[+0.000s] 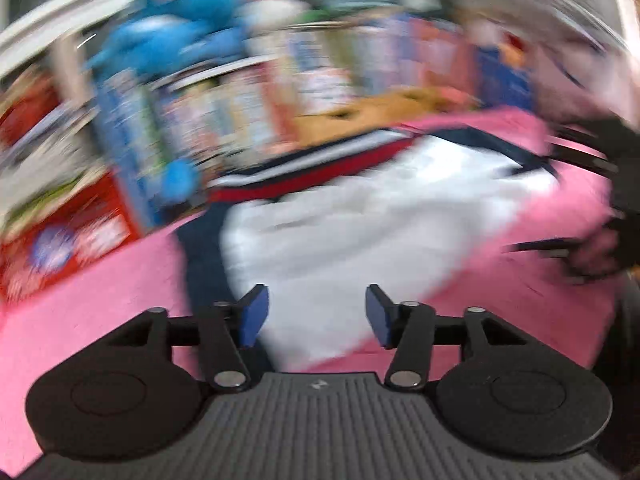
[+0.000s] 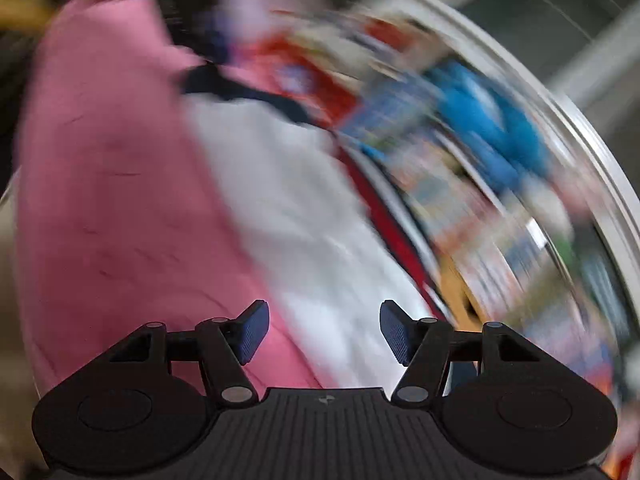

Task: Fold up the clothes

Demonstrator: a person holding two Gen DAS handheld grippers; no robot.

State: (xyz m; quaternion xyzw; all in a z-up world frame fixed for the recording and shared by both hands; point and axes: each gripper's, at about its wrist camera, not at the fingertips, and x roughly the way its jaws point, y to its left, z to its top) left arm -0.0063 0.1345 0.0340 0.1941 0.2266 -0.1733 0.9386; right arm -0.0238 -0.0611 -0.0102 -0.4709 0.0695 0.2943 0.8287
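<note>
- The right hand-held gripper (image 2: 324, 330) fills the bottom of the view, its blue pads (image 2: 254, 332) standing apart with nothing between them.
- Beyond the pads lies a white garment (image 2: 288, 200) with navy and red trim (all of it smeared by motion blur).
- The garment rests on a pink surface (image 2: 104, 184), which spreads to its left.
- To the right runs a blurred row of colourful packaging (image 2: 480, 216), with a bright blue shape (image 2: 484, 120) among it.
</note>
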